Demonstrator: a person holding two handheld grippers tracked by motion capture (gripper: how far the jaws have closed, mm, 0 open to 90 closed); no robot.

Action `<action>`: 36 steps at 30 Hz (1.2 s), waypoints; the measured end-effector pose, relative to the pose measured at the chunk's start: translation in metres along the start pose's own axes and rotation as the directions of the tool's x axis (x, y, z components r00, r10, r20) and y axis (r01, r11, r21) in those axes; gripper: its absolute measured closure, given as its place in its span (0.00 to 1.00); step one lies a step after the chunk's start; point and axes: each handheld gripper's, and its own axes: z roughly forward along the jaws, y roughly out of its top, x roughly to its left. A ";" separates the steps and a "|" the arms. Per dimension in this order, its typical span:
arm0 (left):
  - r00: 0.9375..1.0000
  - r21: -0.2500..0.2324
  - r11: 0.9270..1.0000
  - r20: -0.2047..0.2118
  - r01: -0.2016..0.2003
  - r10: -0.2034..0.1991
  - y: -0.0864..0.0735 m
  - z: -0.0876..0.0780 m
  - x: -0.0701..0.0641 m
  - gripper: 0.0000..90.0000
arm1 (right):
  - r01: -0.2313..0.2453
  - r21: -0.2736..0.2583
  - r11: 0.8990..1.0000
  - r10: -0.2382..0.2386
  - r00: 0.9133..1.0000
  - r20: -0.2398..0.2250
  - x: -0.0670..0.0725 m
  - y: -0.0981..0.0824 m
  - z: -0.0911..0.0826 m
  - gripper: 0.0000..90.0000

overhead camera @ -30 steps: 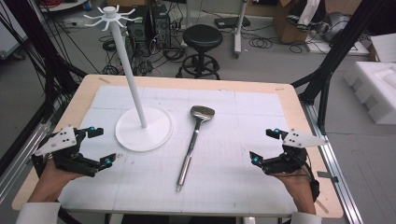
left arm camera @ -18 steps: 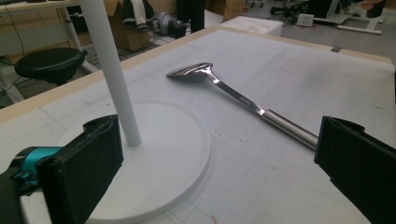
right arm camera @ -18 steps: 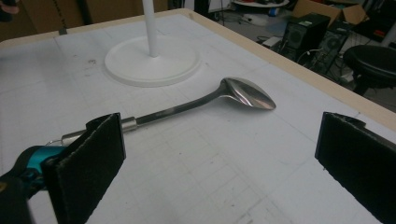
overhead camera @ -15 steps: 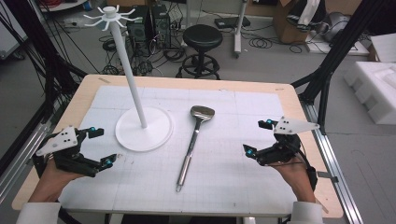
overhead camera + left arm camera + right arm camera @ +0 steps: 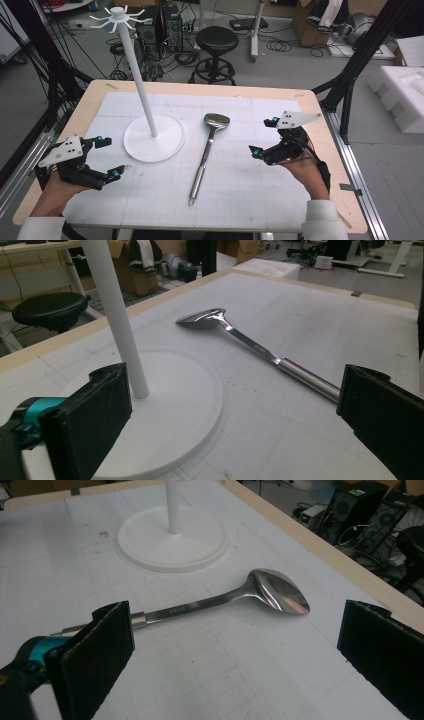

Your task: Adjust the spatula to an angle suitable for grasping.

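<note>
A long polished steel ladle [image 5: 206,152] with a rounded bowl and a tubular handle is seen lying flat on the white gridded worktop [image 5: 280,200], its bowl turned away from the person and its handle end pointing back toward the near edge. Just to its left, apart from it, stands a white hanging rack [image 5: 150,131], made of a round flat base, a tall thin pole and a ring of small hooks at the top; nothing is hung on those hooks.

The right tongs [image 5: 264,136] are held wide open just right of the ladle, at the level of its upper handle, and nothing is gripped between them; in the right gripper view the ladle [image 5: 225,599] lies across the gap between the spread jaws. The left tongs [image 5: 109,158] are likewise wide open and empty, low over the worktop near the front of the rack's base.

The work is judged to be at its very start: the ladle is not yet grasped or lifted, and the grasp, the lift and any hanging on the rack are all left to be done.
</note>
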 end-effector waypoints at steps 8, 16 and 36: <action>1.000 0.003 1.000 0.001 0.000 0.000 0.000 0.001 0.000 0.02 | 0.032 0.042 0.999 -0.031 0.999 -0.033 -0.010 0.018 0.021 0.01; 1.000 0.006 1.000 0.007 -0.002 0.002 0.000 0.001 0.000 0.02 | 0.066 0.064 0.996 -0.061 0.995 -0.075 -0.019 0.031 0.040 0.04; 1.000 0.010 1.000 0.010 -0.003 0.002 0.000 0.004 0.001 0.02 | 0.076 0.181 0.981 -0.048 0.986 -0.158 -0.049 0.068 0.084 0.05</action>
